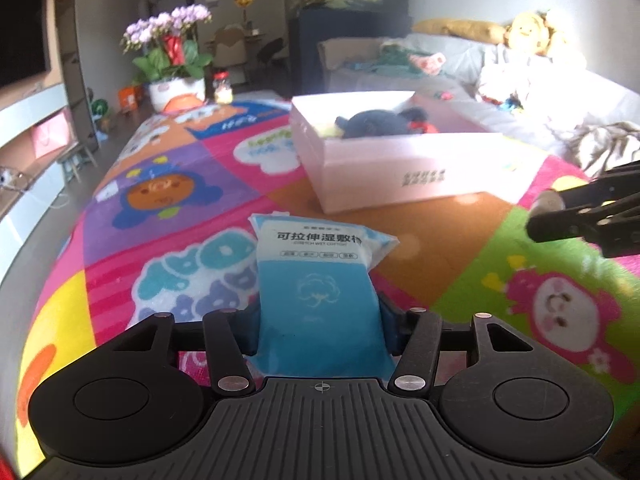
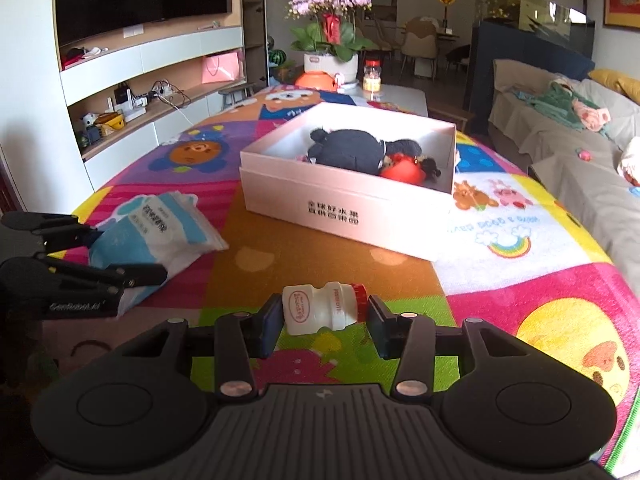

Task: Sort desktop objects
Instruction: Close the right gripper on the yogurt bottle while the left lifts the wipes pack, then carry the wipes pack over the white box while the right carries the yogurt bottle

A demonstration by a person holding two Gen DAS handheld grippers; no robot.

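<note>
My left gripper (image 1: 320, 322) is shut on a blue and white pack of wet cotton pads (image 1: 318, 280), held over the colourful mat; the pack also shows in the right wrist view (image 2: 156, 228). My right gripper (image 2: 322, 320) is closed around a small white yogurt bottle with a red cap (image 2: 320, 314), lying sideways between the fingers with its base on the left pad and a slight gap at the cap. A pink open box (image 2: 348, 208) stands ahead, holding a dark plush toy (image 2: 352, 150) and a red object (image 2: 402, 170). The box also shows in the left wrist view (image 1: 400, 164).
A cartoon play mat (image 2: 520, 280) covers the table. A potted orchid (image 2: 330, 36) and a jar (image 2: 372, 74) stand at the far end. A sofa (image 2: 568, 128) is on the right, a TV shelf (image 2: 152, 92) on the left.
</note>
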